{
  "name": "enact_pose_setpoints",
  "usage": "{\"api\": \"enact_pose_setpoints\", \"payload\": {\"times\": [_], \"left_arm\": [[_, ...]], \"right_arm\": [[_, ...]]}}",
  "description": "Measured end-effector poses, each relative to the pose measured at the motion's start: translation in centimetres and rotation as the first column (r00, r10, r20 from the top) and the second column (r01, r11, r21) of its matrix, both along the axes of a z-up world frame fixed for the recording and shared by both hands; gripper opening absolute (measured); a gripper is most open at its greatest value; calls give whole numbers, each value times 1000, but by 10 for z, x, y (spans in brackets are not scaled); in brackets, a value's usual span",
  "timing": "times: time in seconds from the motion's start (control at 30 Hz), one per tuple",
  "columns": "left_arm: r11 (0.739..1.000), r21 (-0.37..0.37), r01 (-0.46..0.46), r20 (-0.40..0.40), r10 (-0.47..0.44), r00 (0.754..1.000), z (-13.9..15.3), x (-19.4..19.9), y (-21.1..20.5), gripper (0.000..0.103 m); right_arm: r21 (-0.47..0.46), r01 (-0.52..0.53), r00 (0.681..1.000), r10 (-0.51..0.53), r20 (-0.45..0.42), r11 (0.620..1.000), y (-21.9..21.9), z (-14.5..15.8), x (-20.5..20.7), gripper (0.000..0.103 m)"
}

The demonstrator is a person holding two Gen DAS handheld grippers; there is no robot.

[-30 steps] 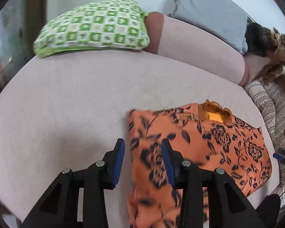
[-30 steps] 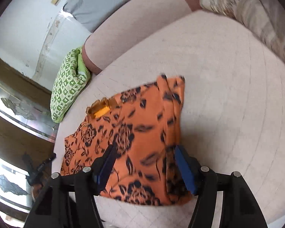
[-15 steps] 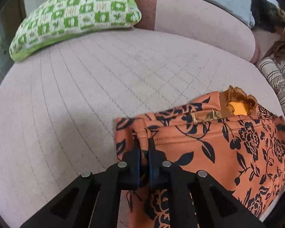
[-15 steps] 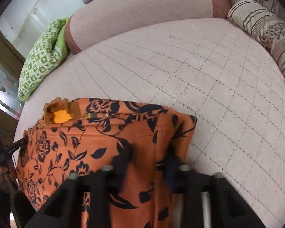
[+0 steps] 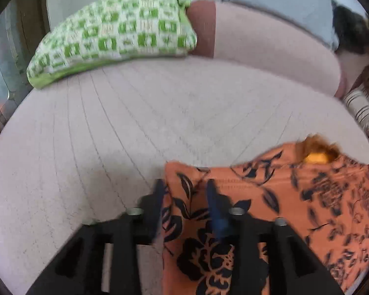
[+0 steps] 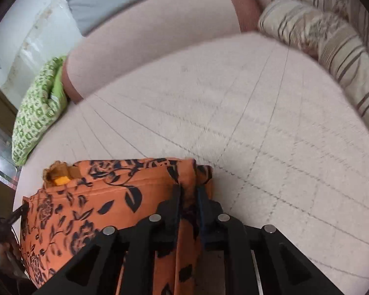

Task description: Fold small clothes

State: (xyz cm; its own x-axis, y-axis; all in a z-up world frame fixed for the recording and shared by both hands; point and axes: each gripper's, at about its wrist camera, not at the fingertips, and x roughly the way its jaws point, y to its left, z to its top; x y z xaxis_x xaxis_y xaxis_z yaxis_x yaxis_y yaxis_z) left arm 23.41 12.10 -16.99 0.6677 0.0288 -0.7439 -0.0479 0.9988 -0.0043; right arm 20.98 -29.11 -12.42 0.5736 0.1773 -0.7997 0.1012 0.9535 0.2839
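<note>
I'm working over a bed (image 5: 125, 132) covered in a pale pinkish quilted spread with a faint grid of stitched lines. Directly on it lies an orange garment (image 5: 295, 204) printed with black flowers and leaves — it sits at the near edge, and in my right view (image 6: 105, 196) it lies flat with a small yellow patch at its far side. At the head of the bed a green-and-white checked pillow (image 5: 115, 32) rests on the spread, just beside a long pink bolster (image 5: 270, 49). Along the right side lies a cream striped pillow (image 6: 332, 46) — its edge touching the spread.
</note>
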Motion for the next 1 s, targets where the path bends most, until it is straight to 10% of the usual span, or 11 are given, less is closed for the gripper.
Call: {"api": "enact_pose_setpoints", "payload": {"times": [0.13, 0.33, 0.4, 0.47, 0.57, 0.7, 0.8, 0.87, 1.0], "left_arm": [[1000, -16, 0, 87, 2, 996, 38, -35, 2, 41], [997, -48, 58, 114, -52, 992, 40, -99, -25, 62], [996, -67, 61, 32, -59, 998, 9, -101, -30, 69], [999, 19, 45, -93, -43, 995, -25, -95, -37, 70], [997, 73, 40, -51, -36, 998, -10, -102, -42, 71], [999, 12, 39, 73, -39, 997, 18, -124, -47, 81], [998, 13, 64, -38, -63, 997, -14, -116, -55, 86], [999, 13, 46, -93, -44, 995, -30, -115, -50, 86], [995, -97, -19, -2, 19, 1000, 3, -131, -40, 86]], "right_arm": [[-24, -19, 998, 20, 63, 1000, 9, 41, -30, 15], [229, -212, 977, 197, 86, 950, 51, 57, -84, 37], [288, -151, 987, 158, -4, 946, 44, 24, -97, 58], [374, -25, 998, 46, -49, 927, 21, -17, -115, 43], [451, 86, 996, -67, -59, 888, 3, -5, -133, 45], [417, -23, 995, -18, 94, 908, 14, 29, -161, 83], [439, 53, 997, -24, -71, 897, 6, -21, -171, 74], [523, 120, 993, -109, -51, 844, -11, -20, -181, 73], [479, 107, 988, -146, 44, 871, -16, 12, -213, 76]]}}
